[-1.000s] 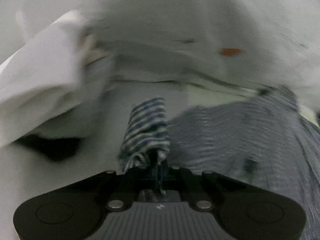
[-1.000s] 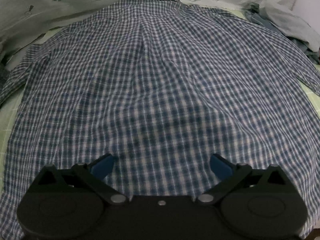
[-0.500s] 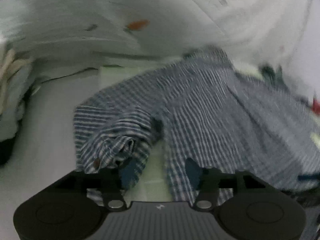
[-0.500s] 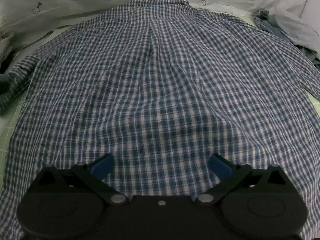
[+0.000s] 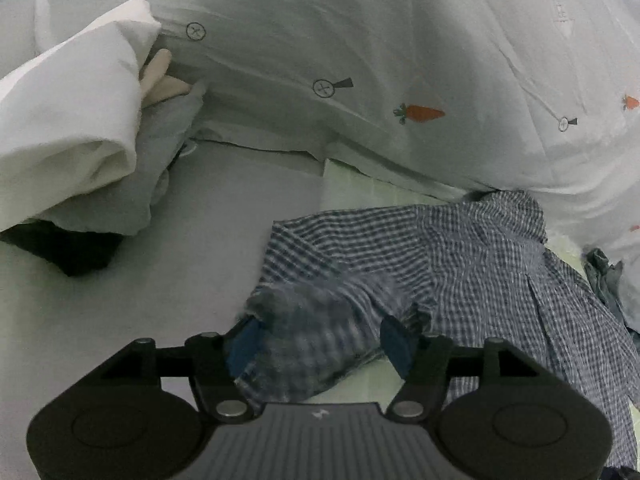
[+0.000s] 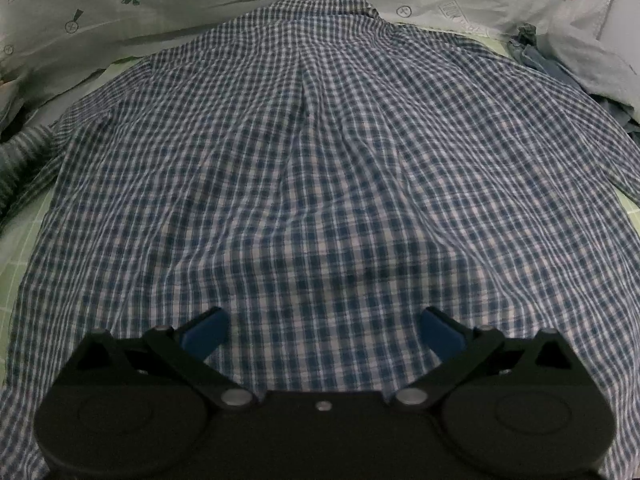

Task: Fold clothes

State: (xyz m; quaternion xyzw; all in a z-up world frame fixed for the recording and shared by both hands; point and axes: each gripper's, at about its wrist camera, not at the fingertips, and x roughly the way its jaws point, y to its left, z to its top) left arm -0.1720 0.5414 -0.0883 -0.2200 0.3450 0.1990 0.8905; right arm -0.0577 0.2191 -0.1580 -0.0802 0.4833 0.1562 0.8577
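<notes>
A blue-and-white checked shirt (image 6: 320, 160) lies spread flat, back up, collar at the far end. My right gripper (image 6: 324, 328) hovers over its lower back, open, with nothing between the blue pads. In the left wrist view the shirt (image 5: 480, 264) runs off to the right, and its sleeve (image 5: 316, 320) lies bunched and blurred between my left gripper's (image 5: 320, 340) jaws. Those jaws are opening and the pads do not press on the cloth. The same sleeve (image 6: 20, 152) shows at the left edge of the right wrist view.
Carrot-print white bedding (image 5: 400, 80) rises behind the shirt. A pile of white and pale cloth (image 5: 68, 128) over a black garment (image 5: 68, 252) sits at the left. A green checked mat (image 5: 360, 188) lies under the shirt. Blue-grey clothes (image 6: 536, 56) lie at the far right.
My left gripper was shut on the sleeve's end; it has opened and let the sleeve go, and it swung sideways and back. The right gripper has stayed over the shirt.
</notes>
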